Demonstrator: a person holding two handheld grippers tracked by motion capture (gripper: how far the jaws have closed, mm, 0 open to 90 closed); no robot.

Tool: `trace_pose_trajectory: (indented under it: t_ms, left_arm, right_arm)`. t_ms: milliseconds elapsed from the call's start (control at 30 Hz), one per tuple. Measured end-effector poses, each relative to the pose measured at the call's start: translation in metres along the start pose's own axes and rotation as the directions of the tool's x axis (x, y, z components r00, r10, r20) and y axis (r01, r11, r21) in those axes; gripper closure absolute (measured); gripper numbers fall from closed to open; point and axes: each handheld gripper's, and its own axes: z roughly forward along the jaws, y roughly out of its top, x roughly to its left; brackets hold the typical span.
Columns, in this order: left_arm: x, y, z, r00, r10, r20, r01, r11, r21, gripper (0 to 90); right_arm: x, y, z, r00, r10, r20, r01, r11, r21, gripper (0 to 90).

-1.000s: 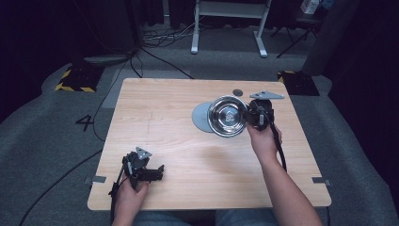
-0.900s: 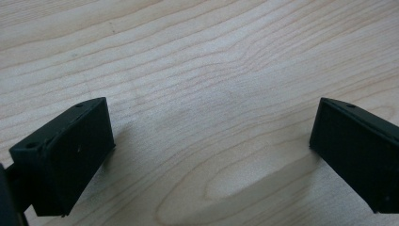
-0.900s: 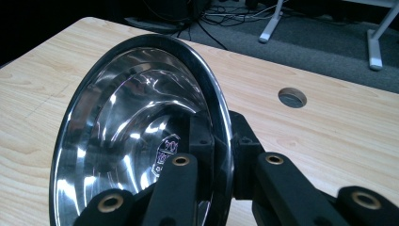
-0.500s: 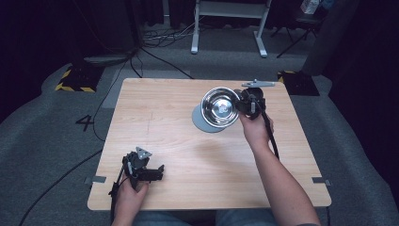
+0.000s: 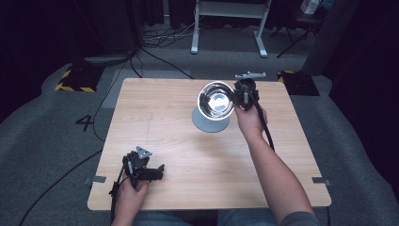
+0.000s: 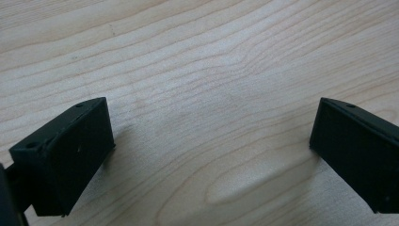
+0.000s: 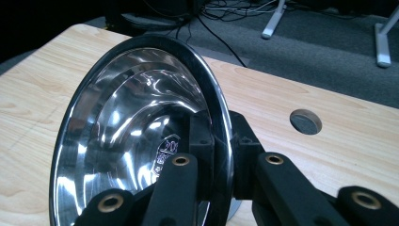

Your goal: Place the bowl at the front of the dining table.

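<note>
A shiny steel bowl [image 5: 215,99] is lifted off the table and tipped on edge, its hollow facing the camera. My right gripper [image 5: 234,97] is shut on the bowl's right rim; in the right gripper view the jaws pinch the rim of the bowl [image 7: 141,141] from inside and outside, the right gripper [image 7: 220,141] closed on it. Below the bowl a grey round plate [image 5: 210,123] lies flat on the wooden table [image 5: 160,113]. My left gripper [image 5: 160,170] rests near the front left edge, open, and the left gripper [image 6: 211,141] has bare wood between its jaws.
A small round grommet hole [image 7: 306,121] sits in the tabletop near the far edge. Beyond the table are grey carpet, cables and a white stand base [image 5: 228,12]. A yellow-black striped plate [image 5: 74,78] lies on the floor at far left.
The right gripper has raised the bowl off the grey plate, carried it toward the far edge and tilted it upright. The left gripper has stayed still.
</note>
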Motion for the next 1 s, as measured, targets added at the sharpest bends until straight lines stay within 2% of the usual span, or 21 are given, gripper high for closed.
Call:
trace_pose_trajectory:
  t_ms: [167, 400, 600, 800, 1000]
  left_arm:
    - [0.000, 0.000, 0.000, 1.0000, -0.001, 0.001, 0.001, 1.0000, 0.001, 0.3]
    - [0.000, 0.000, 0.000, 1.0000, 0.000, 0.001, 0.000, 1.0000, 0.001, 0.3]
    - [0.000, 0.000, 0.000, 1.0000, 0.000, 0.002, 0.000, 1.0000, 0.002, 0.3]
    - [0.000, 0.000, 0.000, 1.0000, -0.001, 0.002, 0.001, 1.0000, 0.002, 0.3]
    - [0.000, 0.000, 0.000, 1.0000, -0.001, 0.002, 0.001, 1.0000, 0.002, 0.3]
  right_arm:
    - [0.000, 0.006, 0.011, 1.0000, 0.008, 0.000, -0.008, 1.000, 0.008, 82.9]
    - [-0.003, 0.008, 0.028, 0.9991, 0.042, -0.004, -0.042, 0.999, 0.029, 82.9]
    - [-0.005, 0.009, 0.041, 0.9993, 0.035, 0.016, -0.035, 0.998, 0.043, 82.9]
    - [-0.004, 0.008, 0.050, 0.9992, 0.038, 0.014, -0.039, 0.998, 0.050, 82.9]
    - [-0.003, 0.003, 0.062, 0.9985, 0.052, 0.014, -0.053, 0.995, 0.081, 82.9]
